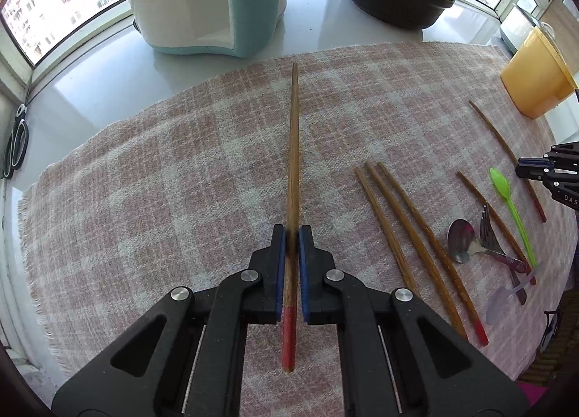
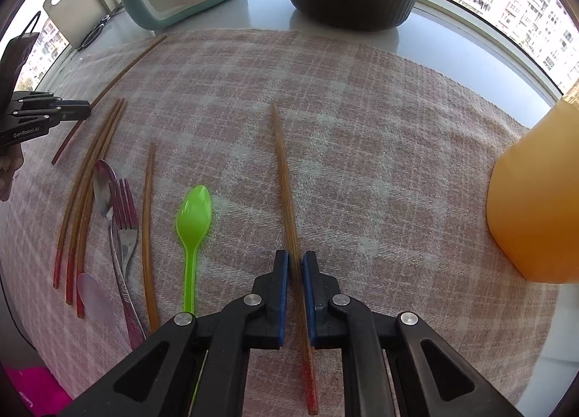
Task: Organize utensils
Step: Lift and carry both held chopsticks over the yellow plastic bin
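My left gripper (image 1: pixel 292 236) pinches a red-tipped chopstick (image 1: pixel 294 149) between its fingers, shaft running toward 12 o'clock over the checked cloth (image 1: pixel 144 182) on the tabletop. My right gripper (image 2: pixel 295 259) clamps a second chopstick (image 2: pixel 284 178) likewise. Three chopsticks (image 1: pixel 405 229), a metal spoon (image 1: pixel 460 241), fork (image 2: pixel 125 221) and green spoon (image 2: pixel 193 221) lie between the grippers. Orange container (image 2: pixel 535 200) at 3 o'clock of the right gripper.

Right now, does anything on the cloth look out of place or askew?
Mostly the metal spoon and fork: they overlap in a heap among the chopsticks, with a clear spoon under their handles. Nothing looks spilled or damaged.
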{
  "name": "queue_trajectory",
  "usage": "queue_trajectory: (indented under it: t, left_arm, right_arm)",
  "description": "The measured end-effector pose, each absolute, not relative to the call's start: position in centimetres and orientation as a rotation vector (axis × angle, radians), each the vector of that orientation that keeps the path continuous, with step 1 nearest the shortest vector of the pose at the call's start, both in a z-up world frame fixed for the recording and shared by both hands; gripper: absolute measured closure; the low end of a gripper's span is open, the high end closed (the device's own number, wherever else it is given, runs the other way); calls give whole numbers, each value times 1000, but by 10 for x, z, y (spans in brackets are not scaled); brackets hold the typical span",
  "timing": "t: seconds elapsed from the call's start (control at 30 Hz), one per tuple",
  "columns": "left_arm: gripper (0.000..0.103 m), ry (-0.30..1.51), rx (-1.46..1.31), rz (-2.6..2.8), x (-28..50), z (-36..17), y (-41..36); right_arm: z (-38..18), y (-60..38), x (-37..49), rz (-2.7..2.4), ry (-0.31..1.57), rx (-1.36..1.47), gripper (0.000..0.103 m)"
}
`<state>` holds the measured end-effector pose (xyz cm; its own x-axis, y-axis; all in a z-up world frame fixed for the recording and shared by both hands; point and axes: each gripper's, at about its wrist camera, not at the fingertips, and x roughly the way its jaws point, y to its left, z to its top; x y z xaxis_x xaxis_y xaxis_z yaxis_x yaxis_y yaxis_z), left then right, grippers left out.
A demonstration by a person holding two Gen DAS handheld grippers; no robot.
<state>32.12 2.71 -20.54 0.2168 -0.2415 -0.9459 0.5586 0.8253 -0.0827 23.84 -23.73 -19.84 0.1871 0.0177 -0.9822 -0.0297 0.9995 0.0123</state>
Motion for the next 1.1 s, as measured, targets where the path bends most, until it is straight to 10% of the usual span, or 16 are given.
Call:
queue_trajectory:
  t: [0.5,1.1]
  left_arm:
    - [98,1147,-27,-649,255,-162,57]
    - [98,923,-184,-701,211,-70,-98]
  right_arm:
    - [-165,-248,196,-45,1237,215,99]
    - [-56,-340,146,-14,960,276,99]
